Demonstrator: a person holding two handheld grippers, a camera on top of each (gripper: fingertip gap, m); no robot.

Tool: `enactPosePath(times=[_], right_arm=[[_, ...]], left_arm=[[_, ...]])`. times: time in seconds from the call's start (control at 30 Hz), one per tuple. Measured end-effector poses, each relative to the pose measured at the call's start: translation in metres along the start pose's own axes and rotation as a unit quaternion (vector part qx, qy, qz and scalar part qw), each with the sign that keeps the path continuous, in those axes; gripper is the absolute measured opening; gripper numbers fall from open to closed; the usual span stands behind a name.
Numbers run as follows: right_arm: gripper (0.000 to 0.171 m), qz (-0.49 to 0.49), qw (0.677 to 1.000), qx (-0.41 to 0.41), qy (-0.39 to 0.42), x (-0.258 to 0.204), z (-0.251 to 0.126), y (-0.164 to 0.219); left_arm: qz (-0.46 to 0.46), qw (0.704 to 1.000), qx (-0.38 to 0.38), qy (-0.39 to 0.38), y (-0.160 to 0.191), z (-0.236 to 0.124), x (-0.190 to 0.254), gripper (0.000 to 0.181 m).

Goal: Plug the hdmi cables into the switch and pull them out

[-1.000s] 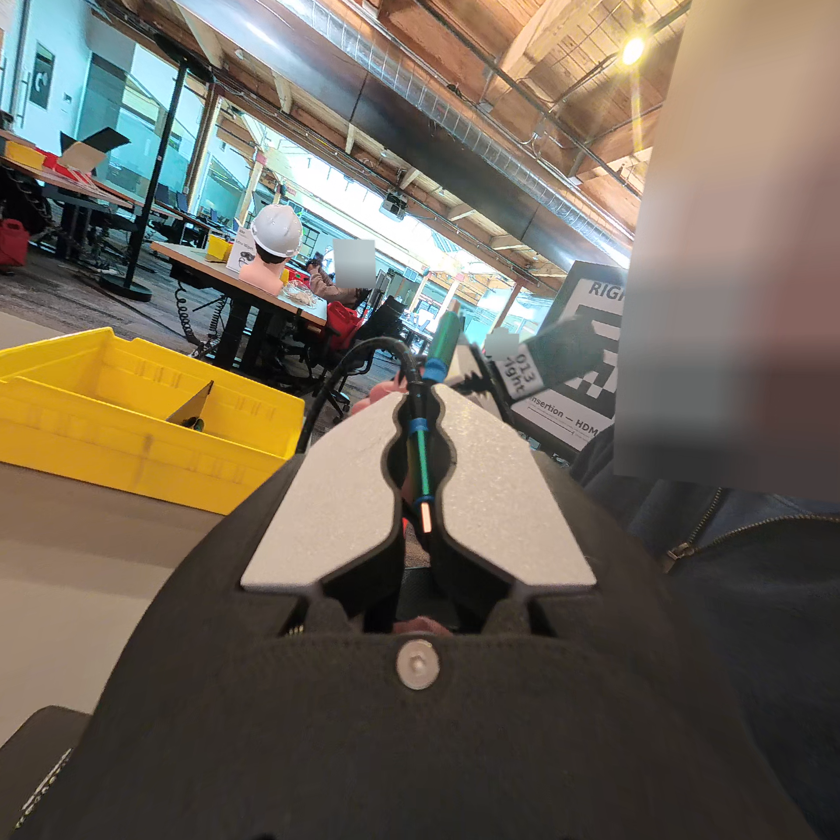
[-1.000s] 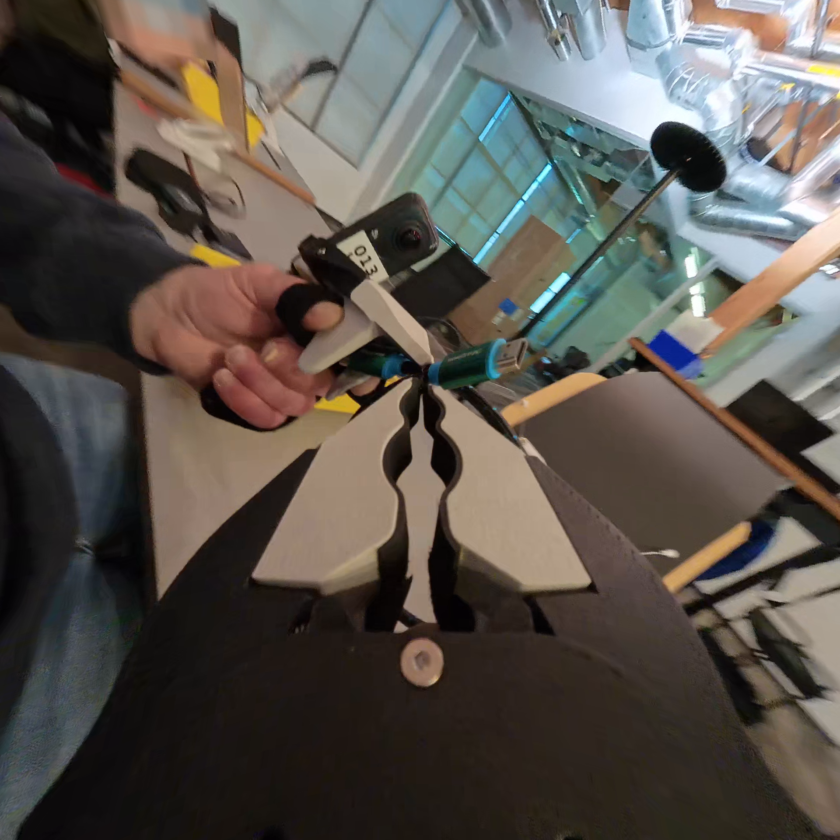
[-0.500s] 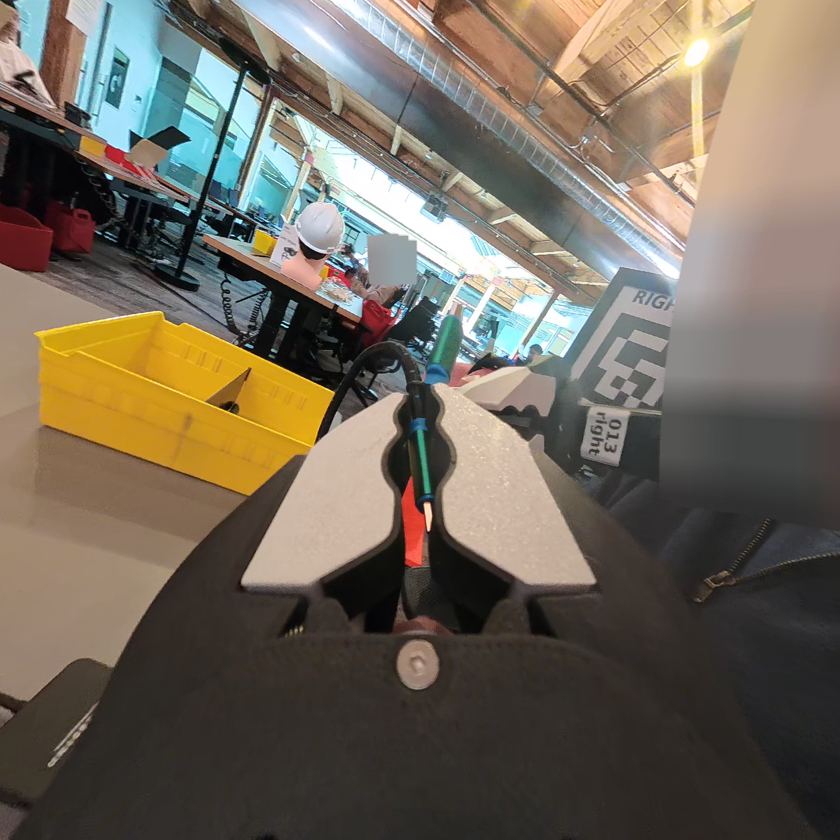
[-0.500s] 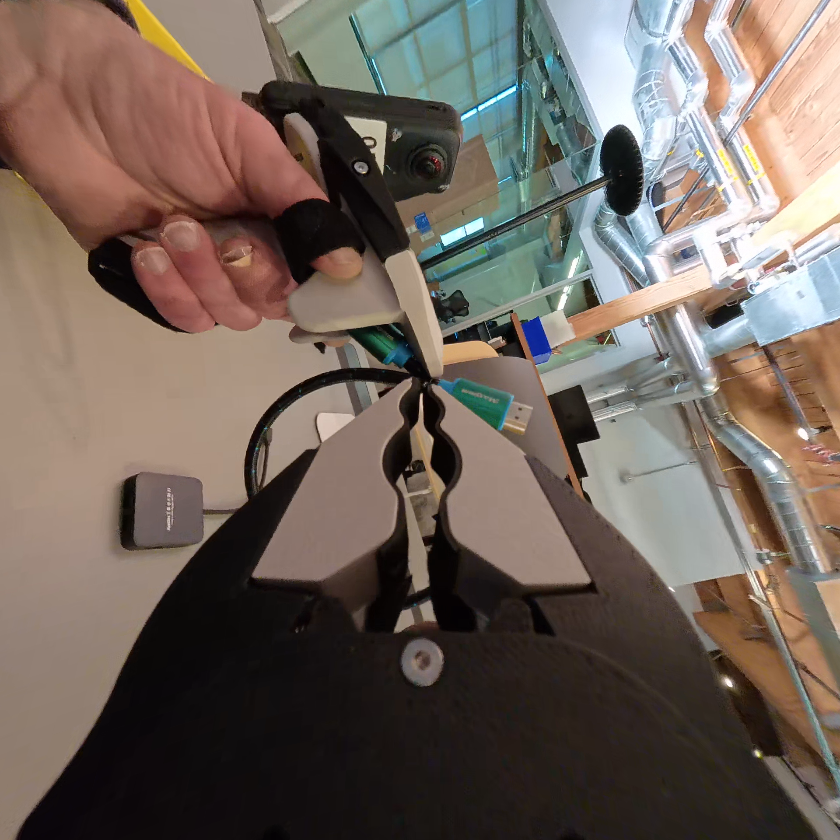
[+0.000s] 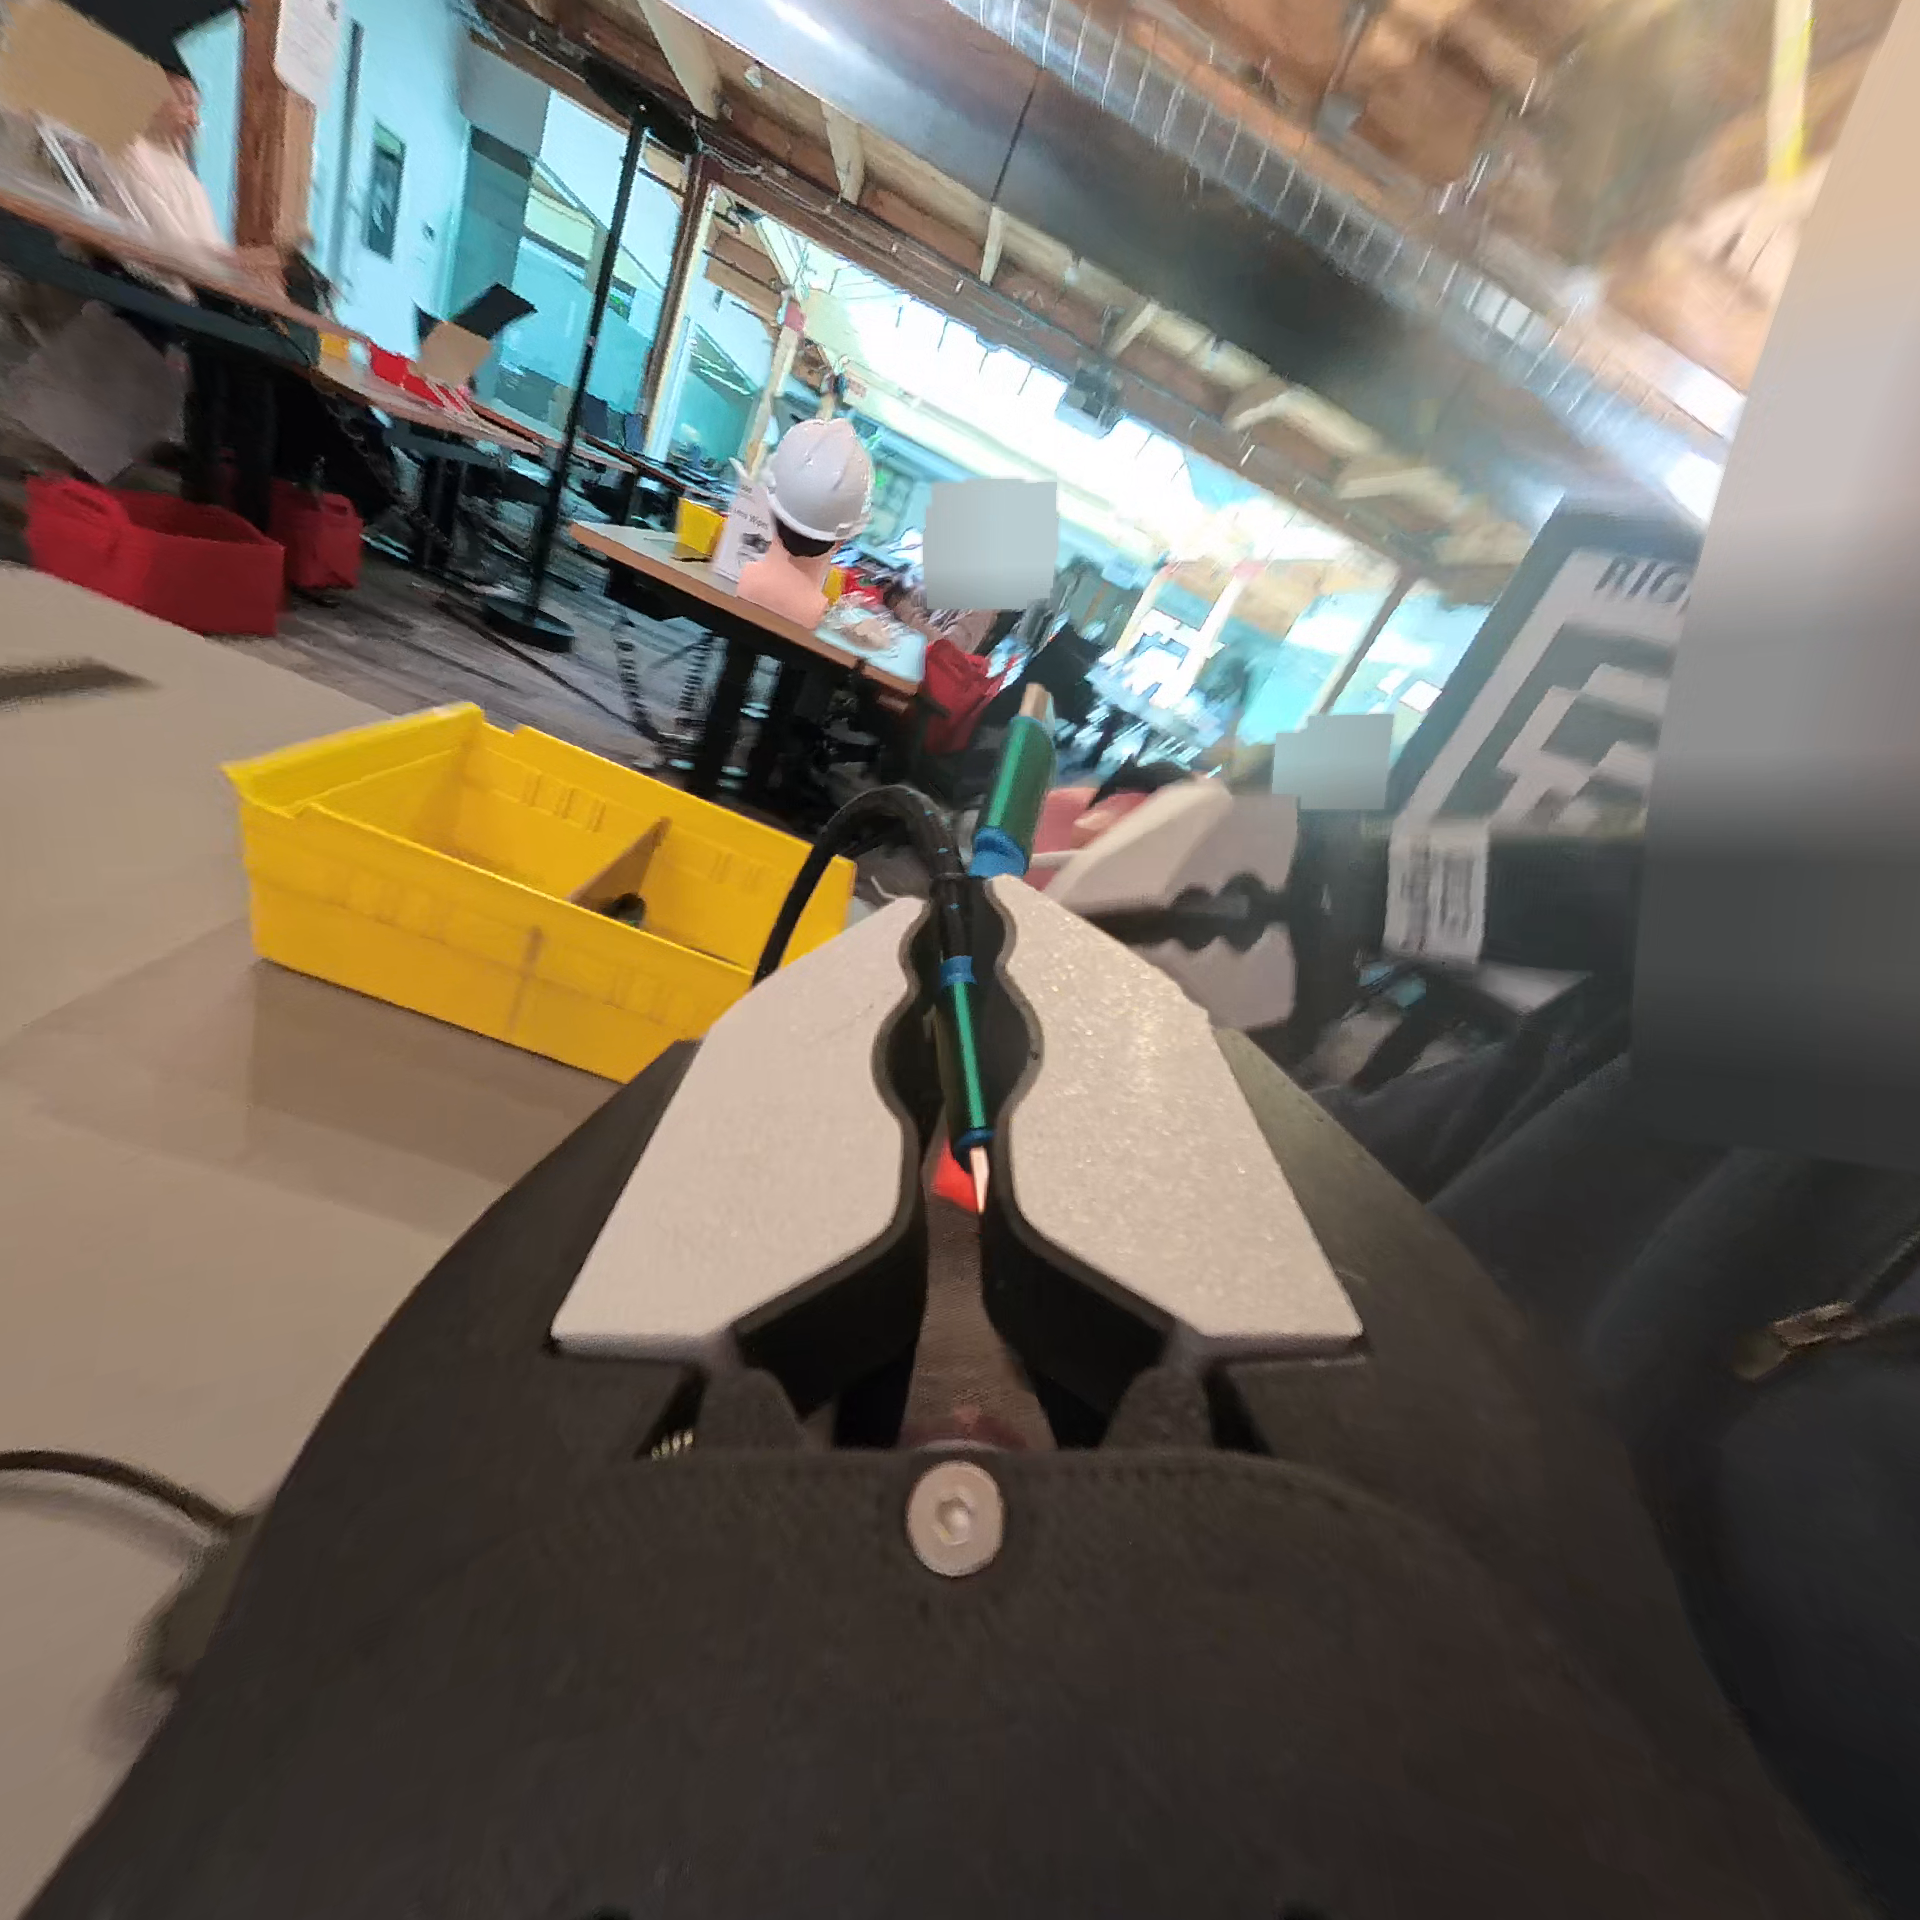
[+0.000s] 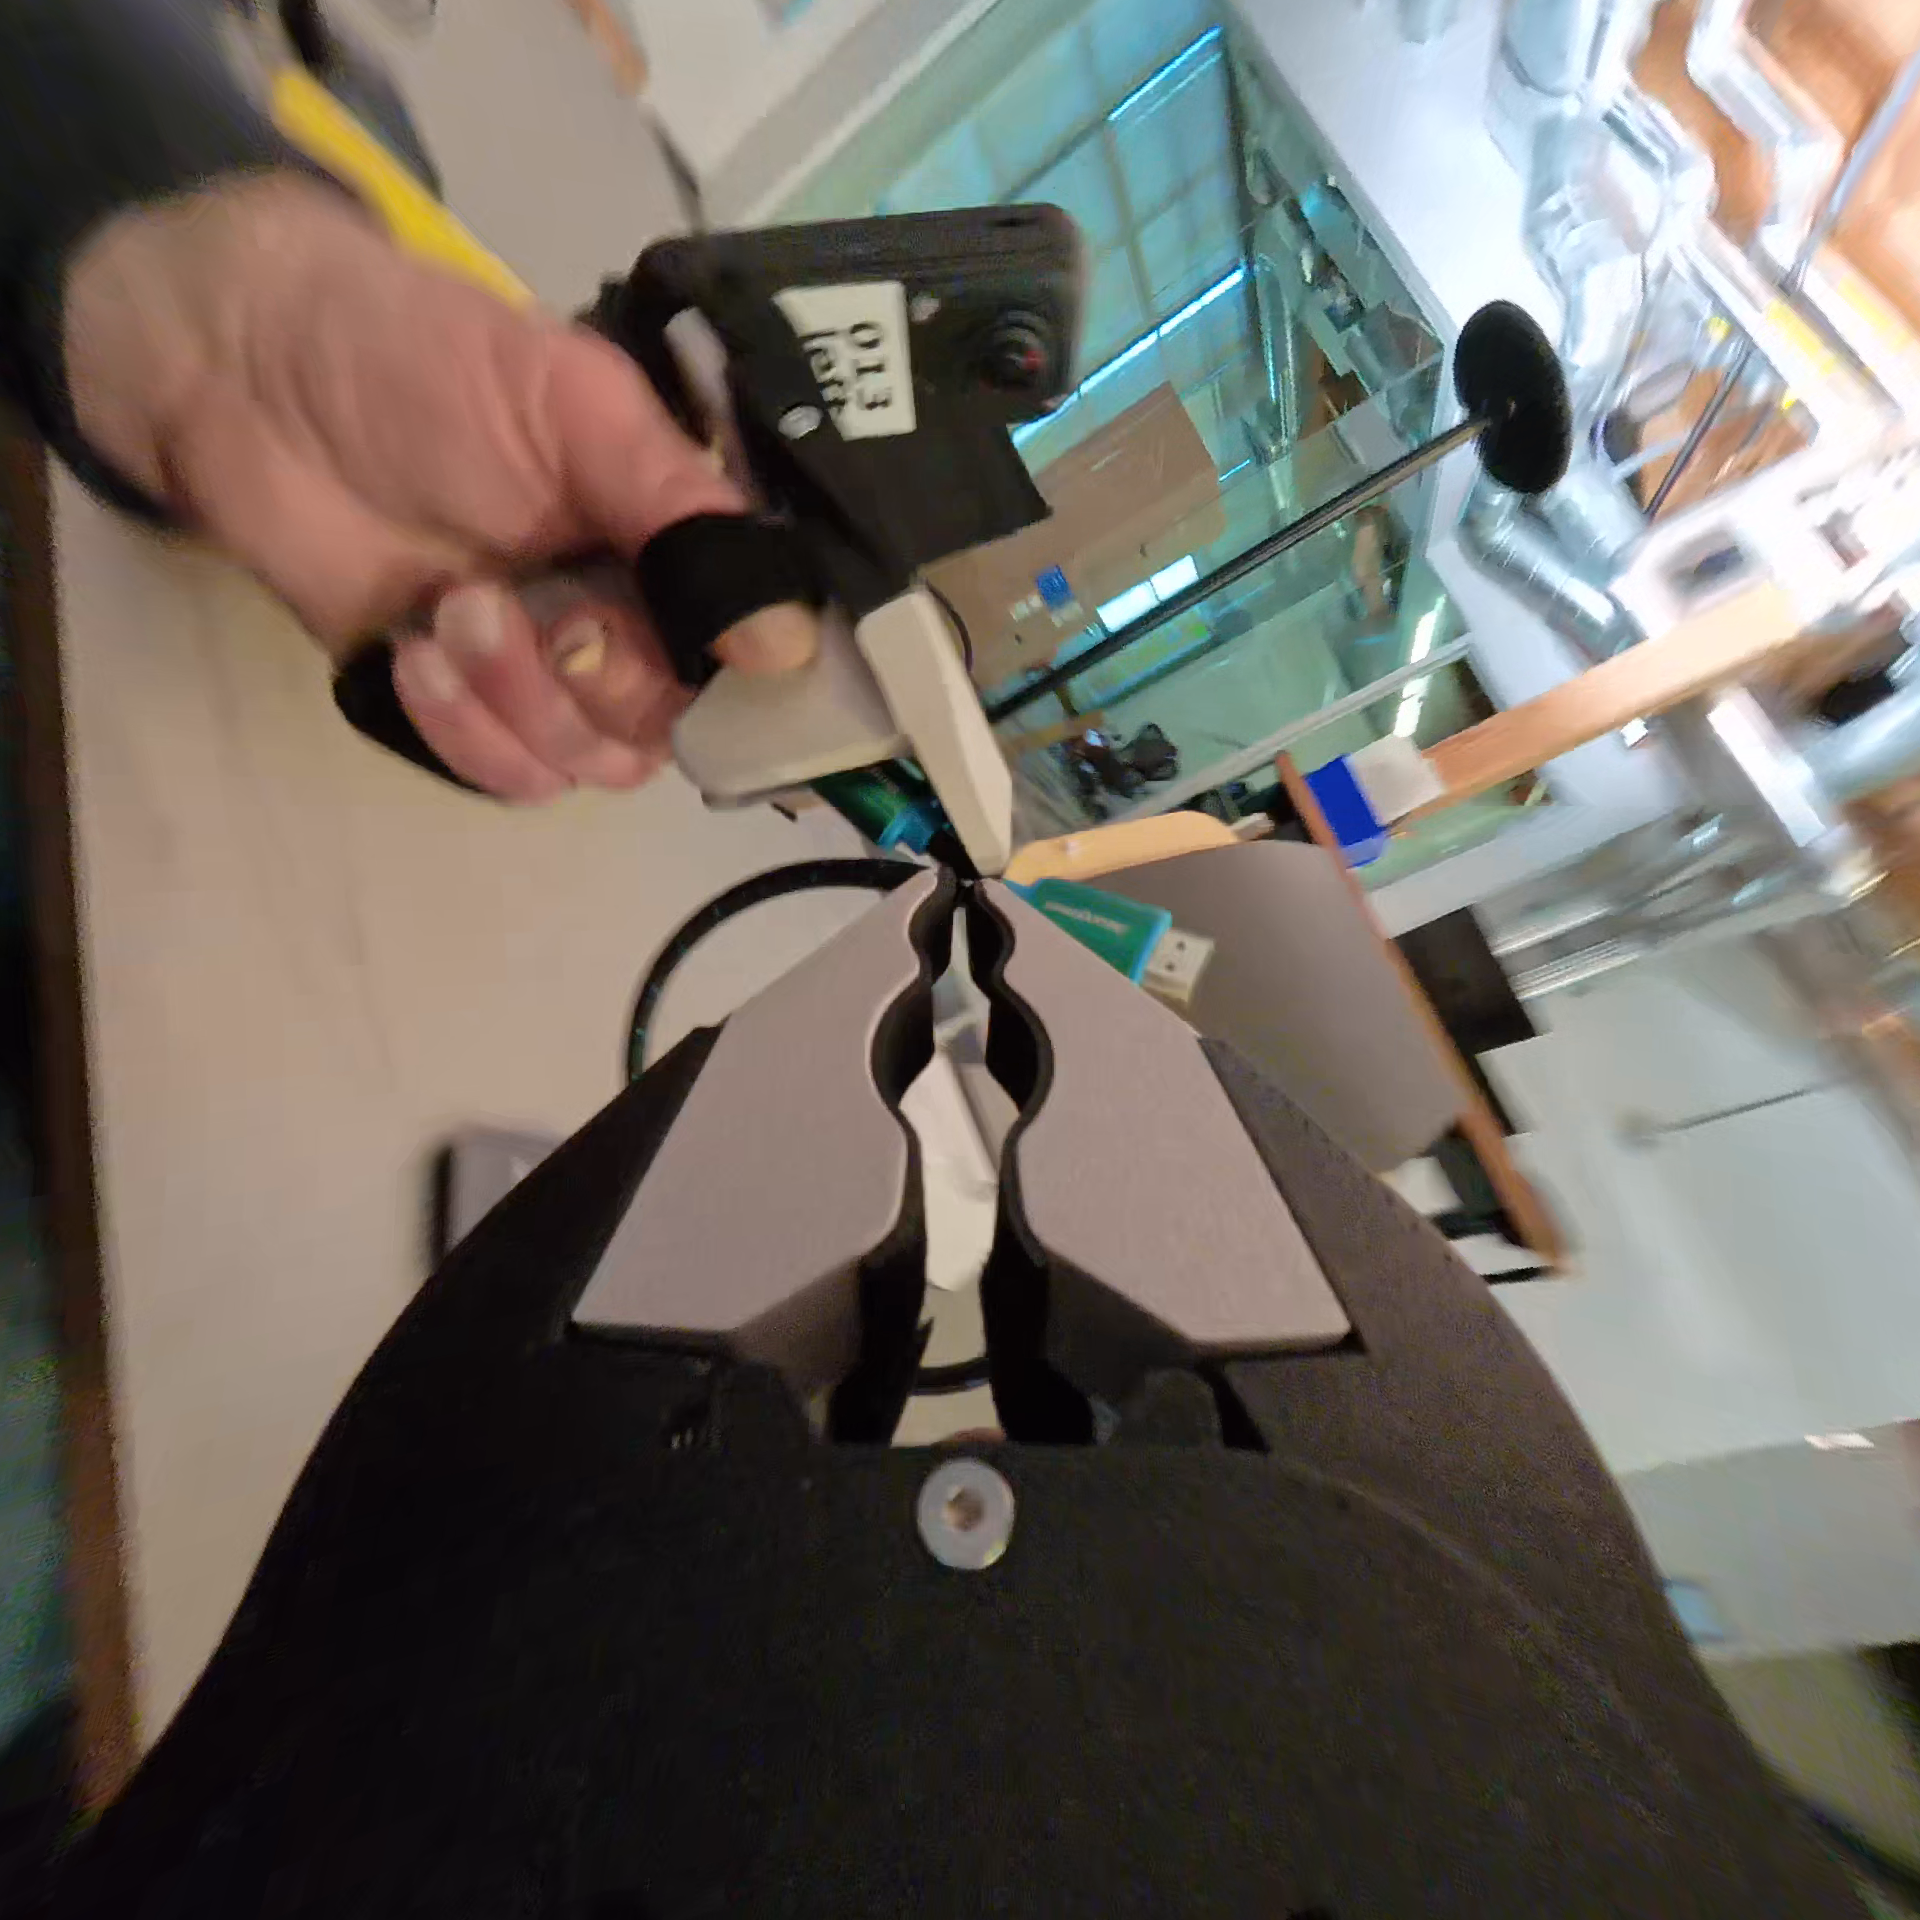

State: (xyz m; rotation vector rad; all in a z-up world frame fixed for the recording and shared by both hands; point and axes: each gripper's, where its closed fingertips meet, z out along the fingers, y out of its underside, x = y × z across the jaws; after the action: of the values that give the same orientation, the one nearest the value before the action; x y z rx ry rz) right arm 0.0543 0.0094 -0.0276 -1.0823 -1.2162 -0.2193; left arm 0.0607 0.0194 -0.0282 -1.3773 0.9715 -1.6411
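Your two grippers meet tip to tip, leaving no gap between them. To your left, bare grey tabletop (image 5: 156,1091) gives open passage, bounded farther back by the yellow bin (image 5: 499,894). On your right, your own jacket (image 5: 1714,1351) and a black-and-white marker board (image 5: 1600,707) close that side off.

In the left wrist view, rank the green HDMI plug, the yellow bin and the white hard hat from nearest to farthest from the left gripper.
1. Green HDMI plug: just past the left gripper tips, above them.
2. Yellow bin: on the table, ahead to the left.
3. White hard hat: on a far table in the background, up and slightly left.
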Motion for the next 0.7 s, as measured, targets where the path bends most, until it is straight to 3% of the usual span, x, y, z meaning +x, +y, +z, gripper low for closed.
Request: enactPosePath(times=[0.13, 0.3, 0.37, 0.5, 0.7], right_arm=[[0.011, 0.225, 0.969, 0.087, -0.048, 0.007, -0.01, -0.005], [0.022, 0.386, 0.909, 0.096, -0.126, -0.001, 0.002, 0.005], [0.016, 0.444, 0.874, 0.127, -0.15, -0.003, 0.004, 0.0], [0.003, 0.519, 0.819, 0.166, -0.181, -0.001, 0.003, -0.004], [0.0, 0.557, 0.787, 0.186, -0.19, 0.002, 0.001, -0.006]], left_arm=[[0.032, 0.999, 0.009, -0.017, -0.006, -0.005, -0.003, 0.005], [0.045, 0.999, 0.01, -0.013, -0.007, -0.005, -0.001, 0.005], [0.054, 0.998, 0.01, -0.016, -0.007, -0.005, 0.0, 0.005], [0.064, 0.998, 0.005, -0.02, -0.005, -0.004, 0.0, 0.005], [0.065, 0.998, 0.005, -0.016, -0.006, -0.003, 0.002, 0.005]])
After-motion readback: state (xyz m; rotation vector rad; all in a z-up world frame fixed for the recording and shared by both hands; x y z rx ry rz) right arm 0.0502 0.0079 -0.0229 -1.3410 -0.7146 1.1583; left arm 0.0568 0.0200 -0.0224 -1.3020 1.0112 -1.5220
